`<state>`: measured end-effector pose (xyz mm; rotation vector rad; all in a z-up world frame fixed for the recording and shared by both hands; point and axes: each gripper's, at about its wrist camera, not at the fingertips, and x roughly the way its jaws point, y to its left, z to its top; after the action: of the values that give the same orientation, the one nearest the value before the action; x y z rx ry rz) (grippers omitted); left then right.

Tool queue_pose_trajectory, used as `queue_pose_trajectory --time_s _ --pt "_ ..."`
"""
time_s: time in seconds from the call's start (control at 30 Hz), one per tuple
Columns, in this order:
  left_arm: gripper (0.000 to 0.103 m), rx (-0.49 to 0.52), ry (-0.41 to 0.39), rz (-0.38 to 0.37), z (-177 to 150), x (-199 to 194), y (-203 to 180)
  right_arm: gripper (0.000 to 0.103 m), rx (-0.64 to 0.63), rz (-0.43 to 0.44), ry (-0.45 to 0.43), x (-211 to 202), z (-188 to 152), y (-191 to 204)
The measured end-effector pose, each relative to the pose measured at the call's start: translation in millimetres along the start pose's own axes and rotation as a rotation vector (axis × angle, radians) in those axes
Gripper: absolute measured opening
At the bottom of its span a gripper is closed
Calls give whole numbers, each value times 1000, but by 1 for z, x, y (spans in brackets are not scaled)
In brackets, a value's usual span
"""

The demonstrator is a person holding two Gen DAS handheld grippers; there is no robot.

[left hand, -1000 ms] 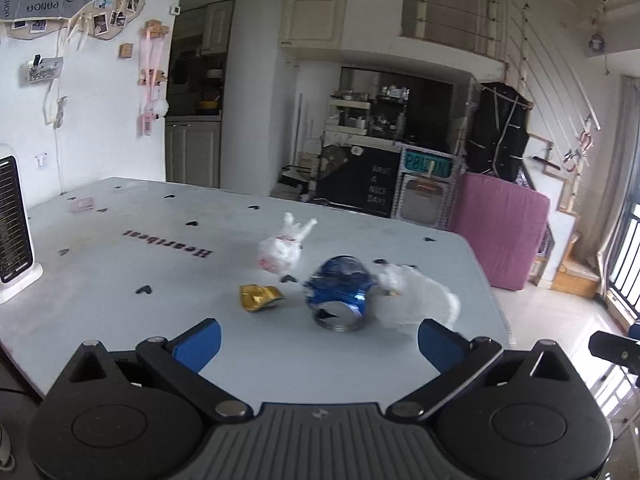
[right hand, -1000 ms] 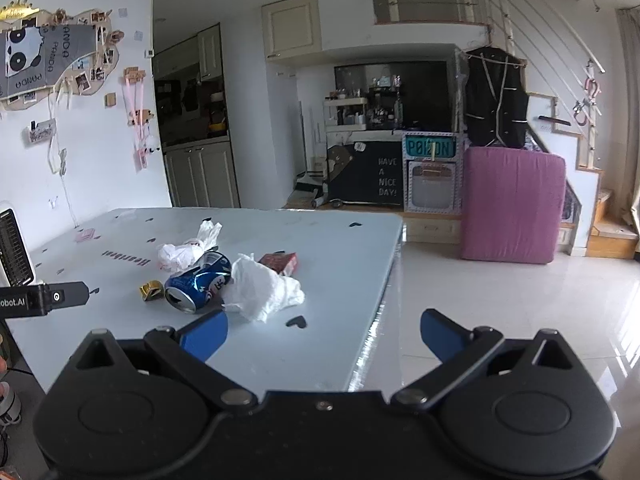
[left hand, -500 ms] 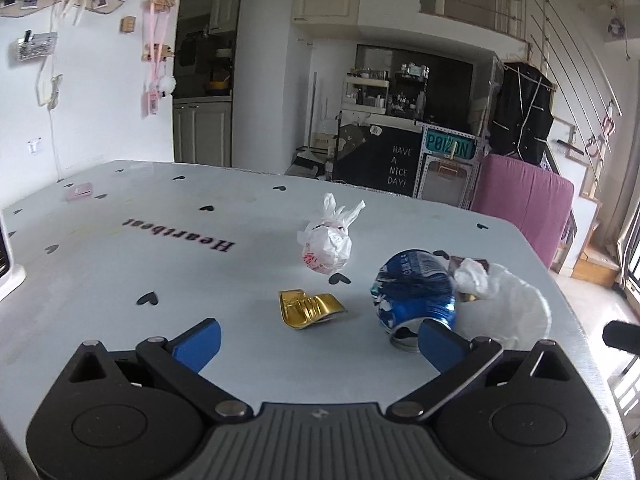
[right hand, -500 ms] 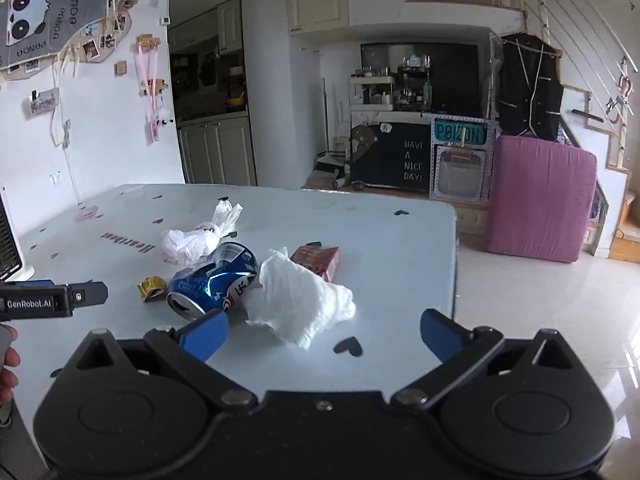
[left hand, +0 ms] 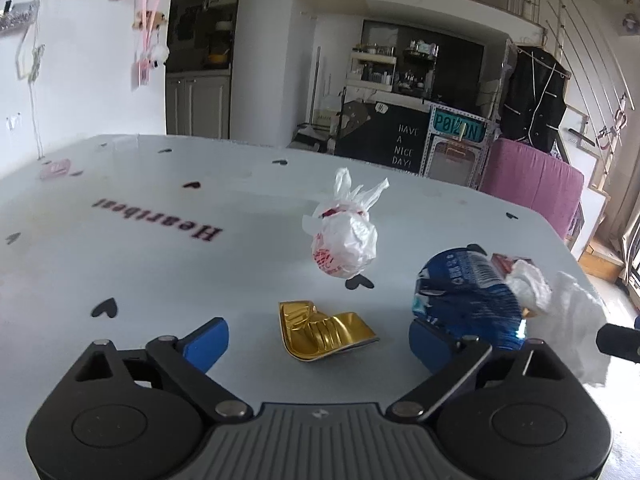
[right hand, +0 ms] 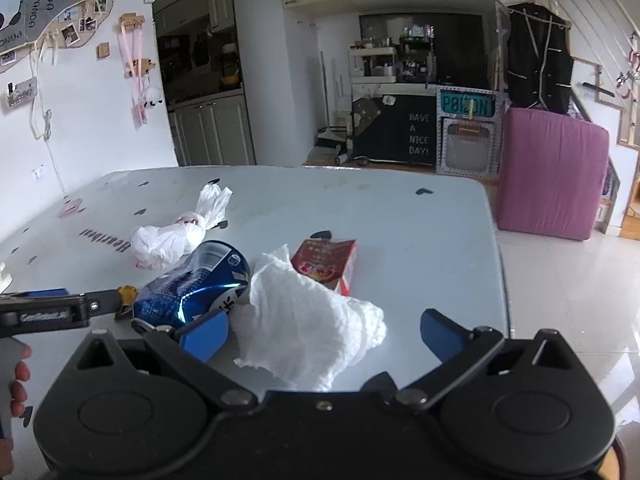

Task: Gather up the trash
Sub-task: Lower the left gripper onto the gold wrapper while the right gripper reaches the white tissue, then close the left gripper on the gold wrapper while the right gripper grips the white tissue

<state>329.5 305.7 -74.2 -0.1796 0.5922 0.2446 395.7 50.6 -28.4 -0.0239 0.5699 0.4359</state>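
here, two wrist views look across a pale table scattered with trash, a kitchen and a pink block in the background.

in the left wrist view, the left gripper fills the bottom of the frame, its blue fingertips spread wide and just beginning to close. between them, low in the centre, lies a crumpled gold wrapper — the pads are not touching it. the right-hand fingertip sits just beside a dented blue can lying on its side at the lower right. above the wrapper, mid-frame, rests a knotted white plastic bag with red print. at the far right edge a crumpled white paper towel lies against the can.

in the right wrist view, the right gripper also fills the bottom, jaws wide apart and gripping nothing. the paper towel lies between the fingertips, in the centre of the frame, untouched. just above it sits a small red box. the can is at the left of centre, near the left-hand fingertip, with the plastic bag beyond it. along the left edge the other gripper's black arm reaches in, and a person's fingers show in the lower left corner.
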Motion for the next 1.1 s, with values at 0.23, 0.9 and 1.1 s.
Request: queue_pose_trajectory --time_s 0.23,0.9,1.1 --pt "94 -8 21 -1 3 22 0 103 -38 15 27 22 1 11" --pt "63 -25 22 -25 -5 27 -6 19 -121 -28 123 37 -8 13" --pt "62 6 16 -13 -13 12 -12 16 -114 -8 112 21 -11 10"
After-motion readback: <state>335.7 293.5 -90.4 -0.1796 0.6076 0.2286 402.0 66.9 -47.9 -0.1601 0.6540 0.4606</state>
